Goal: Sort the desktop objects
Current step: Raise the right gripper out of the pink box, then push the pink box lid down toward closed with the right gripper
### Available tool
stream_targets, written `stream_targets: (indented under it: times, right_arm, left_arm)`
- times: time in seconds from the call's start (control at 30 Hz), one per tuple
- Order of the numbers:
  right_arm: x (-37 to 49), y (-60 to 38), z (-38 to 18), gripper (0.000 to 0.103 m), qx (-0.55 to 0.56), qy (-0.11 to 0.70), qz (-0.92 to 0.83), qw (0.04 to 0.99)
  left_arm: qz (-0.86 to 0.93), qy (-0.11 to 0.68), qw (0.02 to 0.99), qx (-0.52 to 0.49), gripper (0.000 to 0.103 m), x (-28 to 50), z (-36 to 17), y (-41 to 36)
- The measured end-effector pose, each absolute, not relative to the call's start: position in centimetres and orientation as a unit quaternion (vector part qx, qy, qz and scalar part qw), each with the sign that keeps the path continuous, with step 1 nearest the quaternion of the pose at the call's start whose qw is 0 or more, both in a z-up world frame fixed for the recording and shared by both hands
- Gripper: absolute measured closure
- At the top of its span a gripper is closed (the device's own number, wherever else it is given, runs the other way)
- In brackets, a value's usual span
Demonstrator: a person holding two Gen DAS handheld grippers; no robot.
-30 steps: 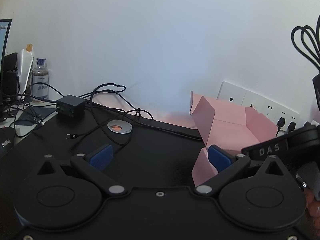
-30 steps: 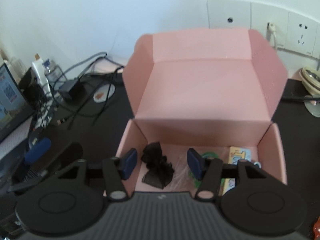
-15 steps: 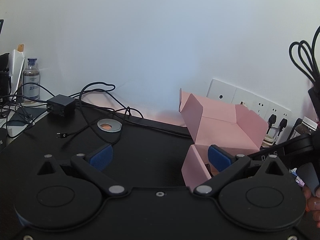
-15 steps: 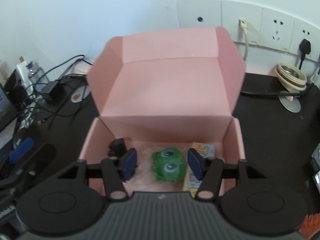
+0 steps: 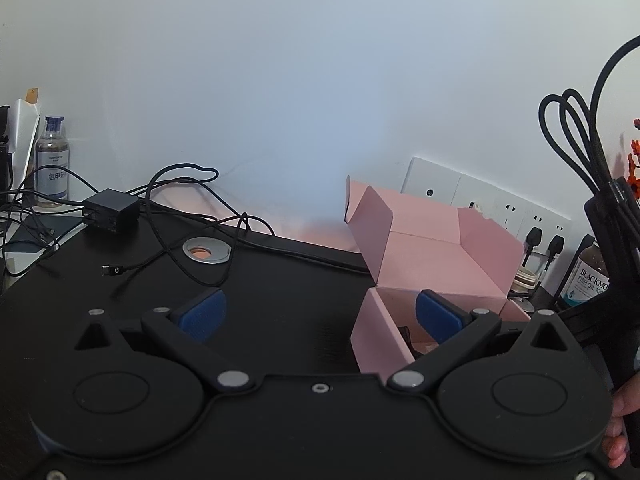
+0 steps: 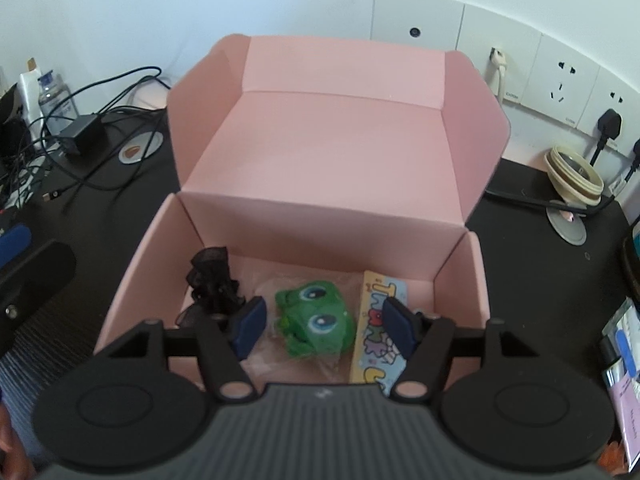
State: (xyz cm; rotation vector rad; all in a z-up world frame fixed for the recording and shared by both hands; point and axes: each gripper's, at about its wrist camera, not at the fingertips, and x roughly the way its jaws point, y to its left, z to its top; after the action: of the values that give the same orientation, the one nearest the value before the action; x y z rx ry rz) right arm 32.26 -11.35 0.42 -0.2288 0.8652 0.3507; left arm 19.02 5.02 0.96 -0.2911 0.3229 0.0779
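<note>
An open pink cardboard box [image 6: 344, 152] stands on the black desk with its lid folded back. Inside lie a black fabric bow [image 6: 212, 276] at the left, a green frog toy [image 6: 316, 320] in clear wrap in the middle, and a colourful card [image 6: 376, 320] at the right. My right gripper [image 6: 323, 330] hangs over the box with its jaws opening. The frog sits between the pads, with a gap on each side. My left gripper [image 5: 320, 314] is wide open and holds nothing. It sits low over the desk, left of the box [image 5: 432, 248].
Tangled black cables, a black power adapter [image 5: 110, 212] and a silver grommet [image 5: 206, 250] lie at the back left. A clear bottle [image 5: 52, 160] stands far left. Wall sockets [image 6: 560, 80], a cream tape roll [image 6: 576, 176] and a fish oil bottle [image 5: 592, 276] are at the right.
The right gripper shifted from over the black bow to over the green frog, and its jaws have widened. The left view turned slightly, bringing more of the box into sight.
</note>
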Motion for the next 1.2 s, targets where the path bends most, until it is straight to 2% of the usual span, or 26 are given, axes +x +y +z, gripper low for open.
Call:
stream_targets:
  times: [0.27, 0.33, 0.37, 0.53, 0.6, 0.87, 1.2]
  right_arm:
    - [32.3, -11.7, 0.7, 0.037, -0.090, 0.420, 0.163, 0.888]
    - [32.1, -12.2, 1.2, 0.028, -0.070, 0.416, 0.167, 0.891]
    - [32.0, -12.3, 1.5, 0.020, -0.066, 0.410, 0.167, 0.894]
    - [31.5, -12.9, 3.6, 0.015, -0.075, 0.380, 0.167, 0.907]
    - [31.7, -13.5, 4.5, 0.006, -0.066, 0.369, 0.166, 0.912]
    - [35.0, -17.2, 7.6, 0.004, 0.034, 0.328, 0.141, 0.933]
    - [39.4, -20.3, 6.3, 0.004, 0.150, 0.328, 0.178, 0.916]
  left_arm:
    - [0.039, 0.162, 0.973, -0.157, 0.000, 19.1, 0.9, 5.3]
    - [0.039, 0.164, 0.972, -0.162, 0.000, 19.1, 0.9, 5.4]
    - [0.038, 0.166, 0.972, -0.164, 0.000, 19.1, 0.8, 5.4]
    - [0.031, 0.171, 0.971, -0.166, 0.000, 19.2, 0.7, 5.3]
    - [0.028, 0.172, 0.971, -0.164, 0.000, 19.2, 0.7, 5.1]
    - [0.019, 0.181, 0.971, -0.156, 0.000, 19.6, 0.5, 4.5]
    - [0.007, 0.189, 0.972, -0.140, 0.000, 19.8, 0.3, 3.6]
